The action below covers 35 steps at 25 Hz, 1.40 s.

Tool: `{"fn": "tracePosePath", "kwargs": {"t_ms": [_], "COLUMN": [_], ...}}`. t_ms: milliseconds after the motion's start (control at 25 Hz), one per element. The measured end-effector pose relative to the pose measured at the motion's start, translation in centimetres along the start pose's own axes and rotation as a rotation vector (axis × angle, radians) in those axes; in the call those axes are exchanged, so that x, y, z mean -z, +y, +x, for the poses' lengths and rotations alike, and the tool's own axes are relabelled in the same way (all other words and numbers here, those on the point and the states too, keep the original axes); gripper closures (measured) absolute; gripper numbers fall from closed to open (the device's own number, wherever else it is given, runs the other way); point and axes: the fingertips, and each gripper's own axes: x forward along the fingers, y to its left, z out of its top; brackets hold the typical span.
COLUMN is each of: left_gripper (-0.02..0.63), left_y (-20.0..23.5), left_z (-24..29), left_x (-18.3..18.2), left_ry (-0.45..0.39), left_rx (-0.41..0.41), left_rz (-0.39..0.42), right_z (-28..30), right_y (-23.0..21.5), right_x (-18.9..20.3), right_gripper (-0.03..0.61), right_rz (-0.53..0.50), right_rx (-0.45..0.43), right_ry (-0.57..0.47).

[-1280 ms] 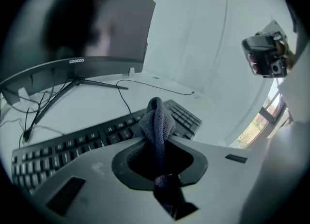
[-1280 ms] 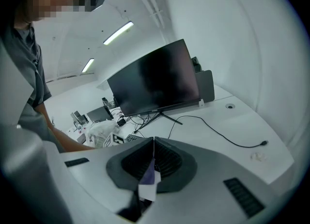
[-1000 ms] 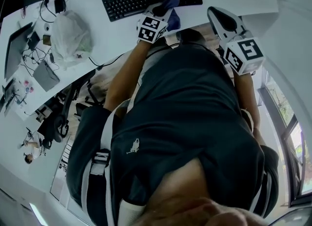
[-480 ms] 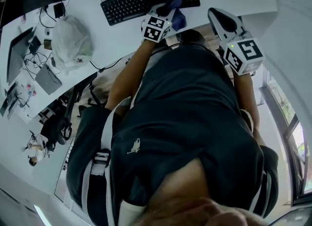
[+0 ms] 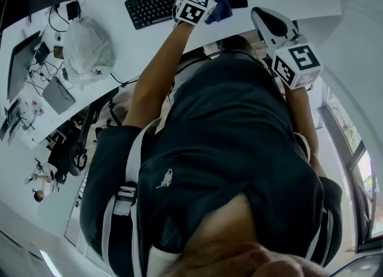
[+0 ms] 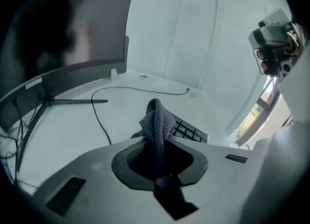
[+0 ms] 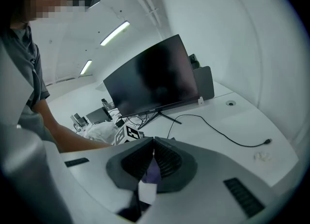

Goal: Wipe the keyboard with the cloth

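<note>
dark blue woven cloth (image 6: pixel 158 121) pinched between the left gripper (image 6: pixel 158 162) fingers, above the black keyboard (image 5: pixel 154 3); right gripper (image 7: pixel 153 156) fingers pressed together, right of the keyboard.

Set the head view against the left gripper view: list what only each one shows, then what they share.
Only the head view: the right gripper, the white plastic bag, the person's dark shirt, and most of the keyboard's length.

Only the left gripper view: the monitor's screen face and stand, and a camera rig at the upper right.

Both: the cloth clamped in the left gripper, held at the keyboard, on the white desk.
</note>
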Motion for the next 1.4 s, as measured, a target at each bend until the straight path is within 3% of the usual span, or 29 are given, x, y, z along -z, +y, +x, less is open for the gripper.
{"fn": "tracePosePath", "kwargs": {"t_ms": [200, 360, 440, 600, 680, 800, 920, 1120, 1200, 1400], "left_gripper": [0.571, 0.571, 0.571, 0.571, 0.571, 0.571, 0.571, 0.571, 0.571, 0.571], "left_y": [-4.3, -7.9, -6.6, 0.2, 2.6, 2.1, -1.8, -9.0, -9.6, -4.2], "left_z": [-1.9, -3.0, -3.3, -2.3, -1.6, -1.8, -3.0, -3.5, -3.1, -0.1], "left_x": [4.6, 6.3, 4.6, 0.5, 0.5, 2.5, 4.9, 8.1, 7.3, 0.0], "left_ry": [-0.011, 0.023, -0.003, -0.052, -0.020, 0.004, 0.023, 0.114, 0.098, -0.007], "left_rx": [0.025, 0.091, 0.059, -0.079, -0.123, -0.136, -0.092, 0.107, 0.128, 0.031], "left_rz": [-0.093, -0.072, -0.033, 0.049, 0.084, 0.088, 0.097, 0.119, 0.150, 0.208], "right_z": [-0.4, 0.0, 0.5, 1.0, 1.1, 0.8, 0.5, 0.9, 1.2, 1.1], "right_y": [-0.9, -1.3, -0.8, 0.0, 0.1, -0.2, -0.9, -1.0, -0.6, -0.4], "right_x": [0.3, 0.5, 0.3, 0.2, 0.3, 0.5, 0.5, 0.6, 0.6, 1.1], "right_gripper": [0.568, 0.568, 0.568, 0.568, 0.568, 0.568, 0.568, 0.568, 0.568, 0.568], "right_rz": [0.018, 0.030, 0.023, 0.010, 0.008, 0.021, 0.038, 0.043, 0.040, 0.044], "right_rx": [0.023, 0.033, 0.019, -0.003, -0.001, 0.016, 0.035, 0.036, 0.025, 0.028], "right_ry": [0.001, 0.013, 0.016, 0.024, 0.027, 0.029, 0.024, 0.024, 0.026, 0.036]}}
